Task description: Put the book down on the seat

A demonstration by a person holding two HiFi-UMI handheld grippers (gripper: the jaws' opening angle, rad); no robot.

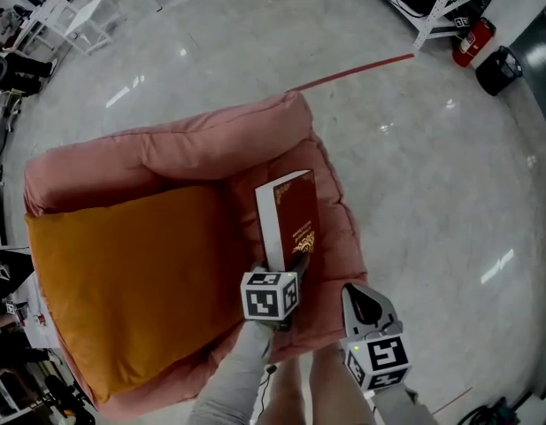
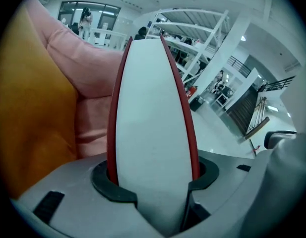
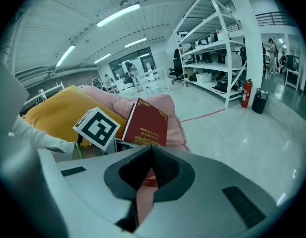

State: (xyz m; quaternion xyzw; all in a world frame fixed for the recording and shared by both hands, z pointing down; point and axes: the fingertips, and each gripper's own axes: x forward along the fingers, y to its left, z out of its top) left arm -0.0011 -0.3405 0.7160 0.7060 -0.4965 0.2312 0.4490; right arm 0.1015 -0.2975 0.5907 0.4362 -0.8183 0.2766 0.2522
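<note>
A dark red book [image 1: 290, 215] with gold print and white page edges stands upright, its page edge toward the orange seat cushion [image 1: 122, 273]. It is above the right side of the pink armchair [image 1: 193, 144], by the armrest. My left gripper [image 1: 290, 259] is shut on the book's lower end. In the left gripper view both pads press the red covers of the book [image 2: 153, 108] inside my left gripper [image 2: 153, 177]. My right gripper [image 1: 361, 304] hangs to the right of the chair, shut and holding nothing. The right gripper view shows my right gripper [image 3: 152, 150] with its tips together and the book [image 3: 147, 123] ahead.
A polished grey floor surrounds the chair, crossed by a red line [image 1: 361, 69]. A red fire extinguisher [image 1: 472, 41] and a black bin [image 1: 500, 69] stand by white shelving at the top right. White racks [image 1: 60, 11] fill the top left.
</note>
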